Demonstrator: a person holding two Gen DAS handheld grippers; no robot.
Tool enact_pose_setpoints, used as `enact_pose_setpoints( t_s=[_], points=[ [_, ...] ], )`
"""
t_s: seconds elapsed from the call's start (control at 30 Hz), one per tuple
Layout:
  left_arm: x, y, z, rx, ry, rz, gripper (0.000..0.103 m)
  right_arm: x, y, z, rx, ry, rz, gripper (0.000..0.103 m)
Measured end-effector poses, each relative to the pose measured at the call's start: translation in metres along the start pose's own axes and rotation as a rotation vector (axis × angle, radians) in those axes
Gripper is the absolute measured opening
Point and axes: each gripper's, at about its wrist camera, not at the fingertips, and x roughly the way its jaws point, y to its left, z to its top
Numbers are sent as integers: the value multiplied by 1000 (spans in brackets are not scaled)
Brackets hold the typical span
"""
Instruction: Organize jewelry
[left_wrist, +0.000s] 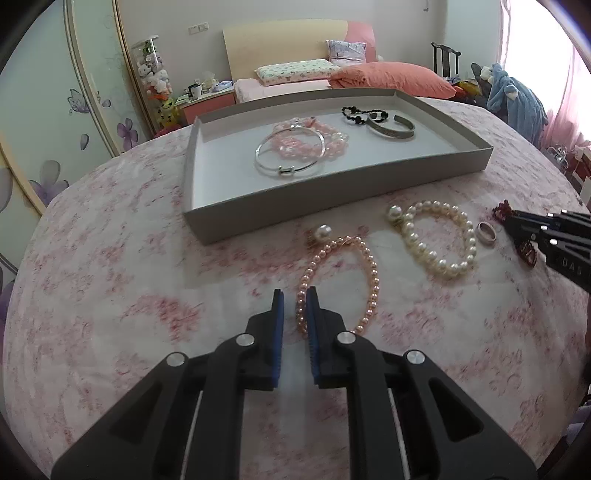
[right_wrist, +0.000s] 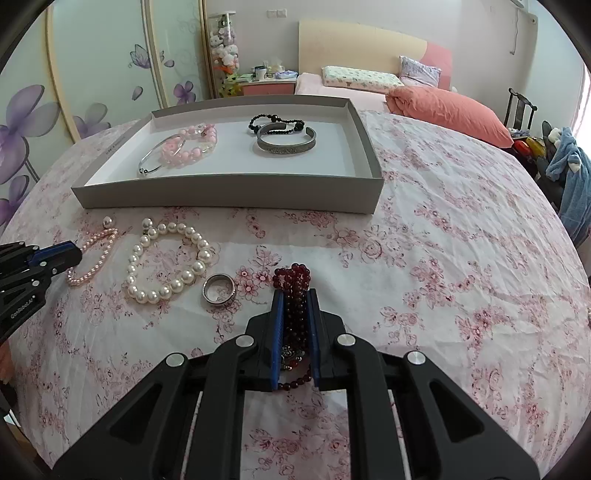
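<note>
A grey tray holds a silver bangle, a pink bead bracelet, a black bead bracelet and a silver cuff. On the floral cloth in front lie a pink pearl bracelet, a white pearl bracelet and a silver ring. My left gripper is open, its right finger at the pink pearl bracelet's left side. My right gripper is shut on a dark red bead bracelet, on the cloth.
A loose pearl earring lies by the pink pearl bracelet, another by the white pearls. The table's far edge meets a bed with an orange pillow. A wardrobe stands at the left.
</note>
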Motion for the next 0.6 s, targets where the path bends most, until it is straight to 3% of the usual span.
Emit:
enact_pose_setpoints(
  t_s=[0.13, 0.2, 0.27, 0.43, 0.6],
  points=[
    [-2, 3, -2, -4, 3, 0, 19, 0, 0, 0, 2, 2, 3, 13],
    [-3, 3, -2, -6, 1, -4, 32, 0, 0, 1, 5, 5, 6, 13],
    [-3, 2, -3, -6, -2, -11, 36, 0, 0, 1, 6, 8, 7, 13],
    [-3, -1, -5, -4, -3, -21, 34, -2, -1, -1, 9, 10, 10, 14],
    [-5, -7, -6, 8, -7, -36, 14, -3, -3, -3, 13, 8, 9, 13]
  ],
)
